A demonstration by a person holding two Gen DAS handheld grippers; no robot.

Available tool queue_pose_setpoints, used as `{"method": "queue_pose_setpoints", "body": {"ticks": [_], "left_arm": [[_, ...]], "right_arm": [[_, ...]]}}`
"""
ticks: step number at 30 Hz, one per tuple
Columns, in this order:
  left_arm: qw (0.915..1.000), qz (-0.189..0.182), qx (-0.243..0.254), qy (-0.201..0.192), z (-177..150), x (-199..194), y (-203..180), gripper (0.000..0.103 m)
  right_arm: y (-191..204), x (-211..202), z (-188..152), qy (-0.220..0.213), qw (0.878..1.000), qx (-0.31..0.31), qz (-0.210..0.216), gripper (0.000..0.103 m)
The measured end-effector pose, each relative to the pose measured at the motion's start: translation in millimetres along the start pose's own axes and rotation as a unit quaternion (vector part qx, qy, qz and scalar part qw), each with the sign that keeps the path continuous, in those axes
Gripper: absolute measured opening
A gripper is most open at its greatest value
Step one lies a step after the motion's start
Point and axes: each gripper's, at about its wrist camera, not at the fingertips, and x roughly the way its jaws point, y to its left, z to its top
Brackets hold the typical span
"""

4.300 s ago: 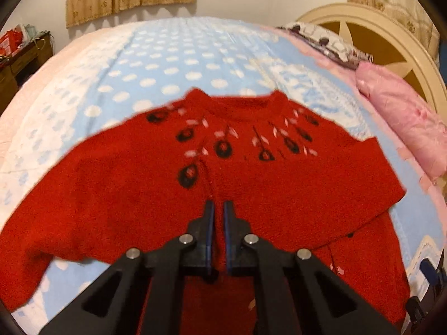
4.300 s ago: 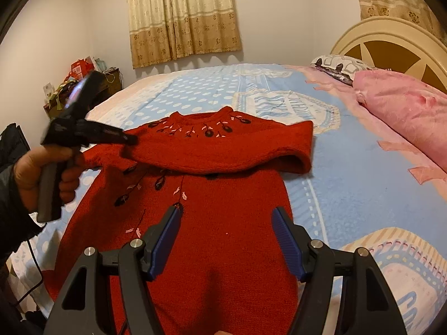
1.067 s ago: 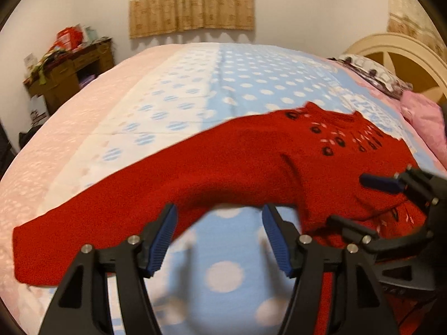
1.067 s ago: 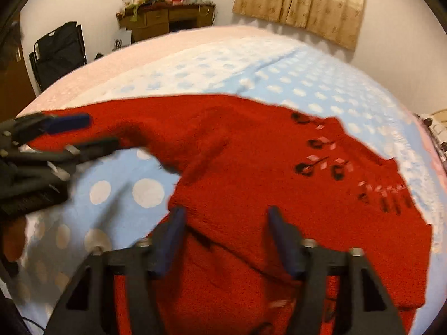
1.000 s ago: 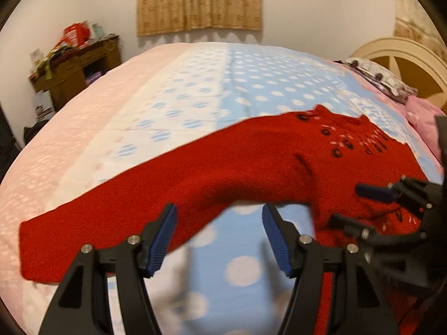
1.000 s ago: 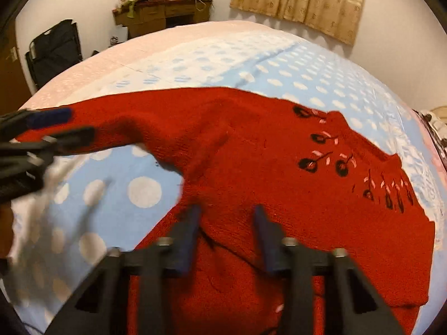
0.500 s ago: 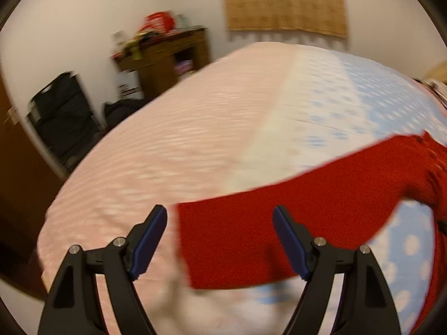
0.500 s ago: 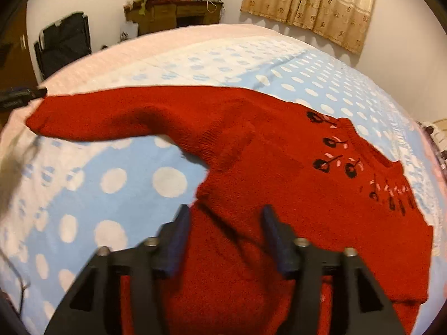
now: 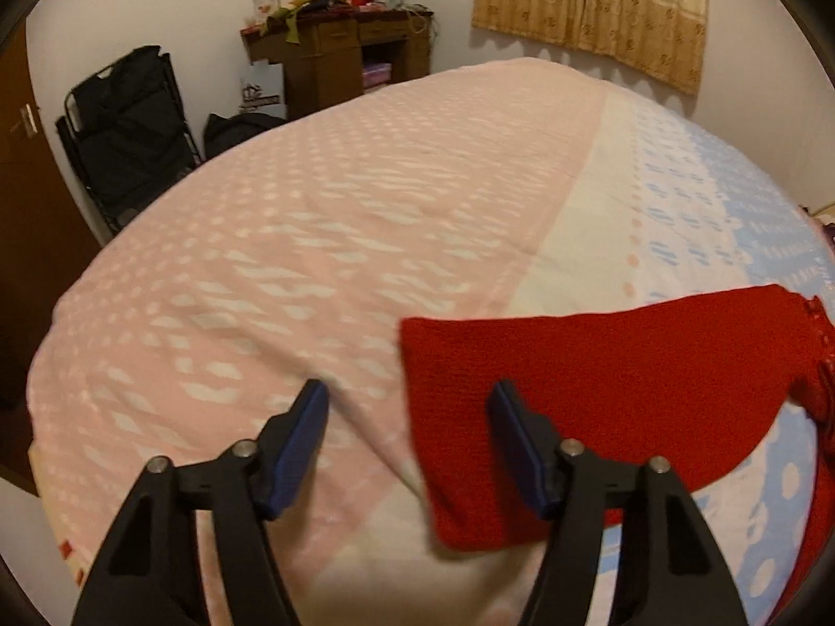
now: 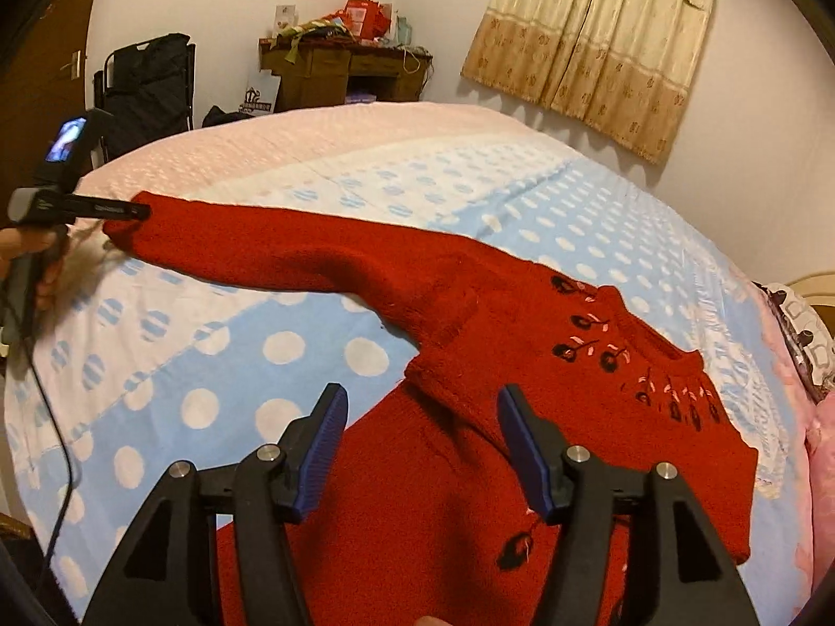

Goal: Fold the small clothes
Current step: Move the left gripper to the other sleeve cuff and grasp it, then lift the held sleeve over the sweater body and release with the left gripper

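Note:
A small red knitted sweater (image 10: pixel 469 469) with black and pink flower stitching lies on the bed. Its other sleeve is folded across the chest. One sleeve (image 10: pixel 271 255) stretches out flat to the left. In the left wrist view the sleeve's cuff end (image 9: pixel 574 391) lies just ahead. My left gripper (image 9: pixel 407 435) is open, low over the bed, its right finger over the cuff. The right wrist view shows the left gripper (image 10: pixel 133 208) at the cuff tip. My right gripper (image 10: pixel 420 446) is open and empty above the sweater's body near the armpit.
The bed (image 9: pixel 313 240) has a pink and blue dotted cover. A wooden desk (image 10: pixel 334 70) with clutter and a black folded chair (image 10: pixel 143 88) stand by the far wall. Curtains (image 10: pixel 589 36) hang behind. Pink pillows (image 10: pixel 819 443) lie at the right edge.
My left gripper let go of the sweater and swung left along the outstretched sleeve to its cuff. My right gripper shifted over the sweater's body, narrowing then widening its open jaws.

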Motion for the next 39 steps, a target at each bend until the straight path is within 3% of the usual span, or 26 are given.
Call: {"method": "queue_pose_setpoints", "body": {"ticks": [1,3,5,9,16,24,39], "left_arm": [[1.0,0.003,0.006,-0.002,1,1,-4,0.064],[0.9999,-0.002,0.016,-0.003,1,3,-10,0.048],[0.9993,-0.022,0.031,0.0,4,1,-16,0.012],[0.9985,-0.032,0.045,-0.004,7,-9,-23,0.012],[0.9983,-0.045,0.03,-0.02,18,-24,-24,0.011],[0.9959,-0.084,0.013,-0.03,31,-48,-32,0.011],[0.9785,-0.197,0.024,-0.054,63,-112,-117,0.011]], "right_arm": [[1,-5,0,-0.004,1.0,0.001,0.001,0.061],[3,-17,0,-0.014,1.0,0.007,0.007,0.061],[3,-30,-1,-0.027,0.999,0.015,0.014,0.061],[2,-51,-2,-0.046,0.998,0.027,0.018,0.061],[0,-65,-10,-0.048,0.998,0.044,0.021,0.061],[-11,-78,-19,-0.051,0.995,0.082,0.034,0.062],[-29,-101,-50,-0.056,0.99,0.123,0.039,0.062]]}}
